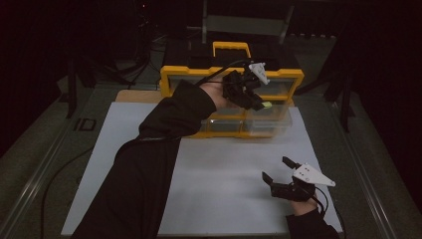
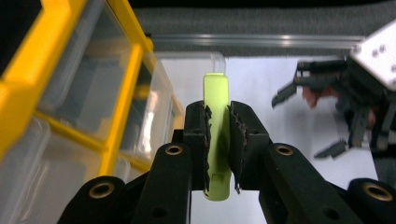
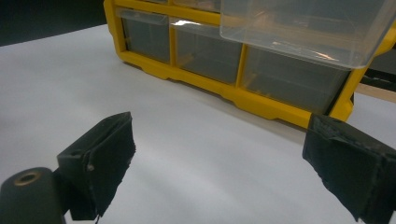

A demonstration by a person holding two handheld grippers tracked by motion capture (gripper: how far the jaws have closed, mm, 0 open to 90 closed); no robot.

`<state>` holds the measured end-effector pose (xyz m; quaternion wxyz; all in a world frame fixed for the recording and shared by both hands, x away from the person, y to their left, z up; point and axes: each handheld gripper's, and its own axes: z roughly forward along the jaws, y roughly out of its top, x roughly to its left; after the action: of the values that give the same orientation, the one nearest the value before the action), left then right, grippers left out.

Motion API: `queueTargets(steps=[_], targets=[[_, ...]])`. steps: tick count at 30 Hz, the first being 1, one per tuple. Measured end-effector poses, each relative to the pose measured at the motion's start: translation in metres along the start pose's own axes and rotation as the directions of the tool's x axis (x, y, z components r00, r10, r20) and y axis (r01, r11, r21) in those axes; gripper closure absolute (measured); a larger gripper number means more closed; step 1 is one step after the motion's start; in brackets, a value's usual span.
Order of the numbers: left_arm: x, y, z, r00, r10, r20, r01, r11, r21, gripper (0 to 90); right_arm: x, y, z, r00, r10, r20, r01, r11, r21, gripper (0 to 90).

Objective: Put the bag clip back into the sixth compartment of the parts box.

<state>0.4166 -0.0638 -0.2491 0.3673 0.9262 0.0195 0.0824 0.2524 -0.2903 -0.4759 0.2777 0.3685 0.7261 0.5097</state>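
A slim lime-green plastic piece (image 2: 216, 135) is pinched upright in the left gripper (image 1: 257, 103), above the yellow drawer organizer (image 1: 169, 74).

It looks light, stiff and smooth, so it could slip; the pads clamp its flat sides near the middle, a sensible hold. At twelve o'clock of the white mat (image 1: 224, 184), a clear drawer (image 3: 299, 28) stands pulled out. The right gripper (image 1: 277, 171) rests at five o'clock, jaws spread, empty. The piece's lower end is cut off, and what it is stays unclear.

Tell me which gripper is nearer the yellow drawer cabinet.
Left. The left gripper, clamped on a green piece, is right at the yellow drawer cabinet; the right gripper rests open on the white sheet, well short of it.
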Motion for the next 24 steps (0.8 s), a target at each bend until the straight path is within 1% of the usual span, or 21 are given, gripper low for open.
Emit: queueTargets(steps=[1,4,5,6,9,10,12,13,14,16,17,19,20,21,22,24], targets=[[0.002,0.004,0.002,1.0000,-0.003,0.000,0.003,0.9999,-0.010,78.6,0.000,0.000,0.000,1.0000,0.001,-0.001,-0.001,1.000,0.001,8.8],[0.004,0.007,0.005,1.0000,-0.007,0.001,0.007,0.9998,-0.016,78.6,0.000,0.000,0.000,1.0000,0.004,-0.002,-0.004,1.000,0.002,8.7],[0.006,0.009,0.009,0.9999,-0.011,-0.007,0.011,0.9997,-0.021,78.5,-0.001,0.000,0.000,1.0000,0.005,-0.002,-0.005,1.000,0.001,8.8],[0.006,0.009,0.009,0.9999,-0.011,-0.007,0.011,0.9997,-0.021,78.5,-0.001,0.000,0.000,1.0000,0.005,-0.002,-0.005,1.000,0.001,8.8],[0.011,0.011,0.014,0.9995,-0.031,-0.001,0.031,0.9988,-0.038,78.5,-0.001,0.000,0.000,1.0000,0.005,-0.003,-0.005,1.000,0.000,8.7],[0.014,0.012,0.019,0.9992,-0.040,-0.002,0.039,0.9978,-0.054,78.5,-0.001,0.000,0.000,1.0000,0.008,-0.002,-0.008,1.000,-0.001,8.7],[0.015,0.012,0.020,0.9992,-0.041,0.003,0.041,0.9978,-0.051,78.5,-0.001,0.000,0.000,1.0000,0.008,-0.001,-0.008,1.000,-0.002,8.8],[0.017,0.012,0.026,0.9989,-0.047,-0.003,0.047,0.9977,-0.049,78.5,-0.001,0.000,-0.001,1.0000,0.008,0.000,-0.008,1.000,-0.002,8.7],[0.017,0.012,0.026,0.9989,-0.047,-0.003,0.047,0.9977,-0.049,78.5,-0.001,0.000,-0.001,1.0000,0.008,0.000,-0.008,1.000,-0.002,8.7],[0.018,0.012,0.032,0.9987,-0.051,-0.007,0.051,0.9978,-0.043,78.5,-0.002,0.000,-0.001,1.0000,0.010,-0.001,-0.010,1.000,-0.006,8.7],[0.021,0.012,0.036,0.9979,-0.065,-0.008,0.064,0.9969,-0.045,78.5,-0.003,0.000,-0.001,0.9999,0.013,-0.001,-0.013,1.000,-0.008,8.7],[0.021,0.012,0.036,0.9979,-0.065,-0.008,0.064,0.9969,-0.045,78.5,-0.003,0.000,-0.002,0.9999,0.015,-0.002,-0.015,1.000,-0.009,8.7],[0.024,0.011,0.042,0.9965,-0.083,-0.014,0.082,0.9958,-0.040,78.5,-0.003,0.000,-0.002,0.9998,0.018,-0.001,-0.018,1.000,-0.008,8.7],[0.025,0.010,0.045,0.9958,-0.091,-0.009,0.091,0.9953,-0.035,78.5,-0.003,0.000,-0.002,0.9999,0.017,0.000,-0.017,1.000,-0.009,8.7],[0.025,0.010,0.047,0.9956,-0.092,-0.015,0.092,0.9952,-0.033,78.5,-0.003,0.000,-0.002,0.9998,0.018,-0.001,-0.018,1.000,-0.010,8.7],[0.027,0.009,0.052,0.9947,-0.102,-0.005,0.102,0.9945,-0.025,78.5,-0.003,0.000,-0.002,0.9998,0.017,-0.001,-0.017,1.000,-0.011,8.7]])
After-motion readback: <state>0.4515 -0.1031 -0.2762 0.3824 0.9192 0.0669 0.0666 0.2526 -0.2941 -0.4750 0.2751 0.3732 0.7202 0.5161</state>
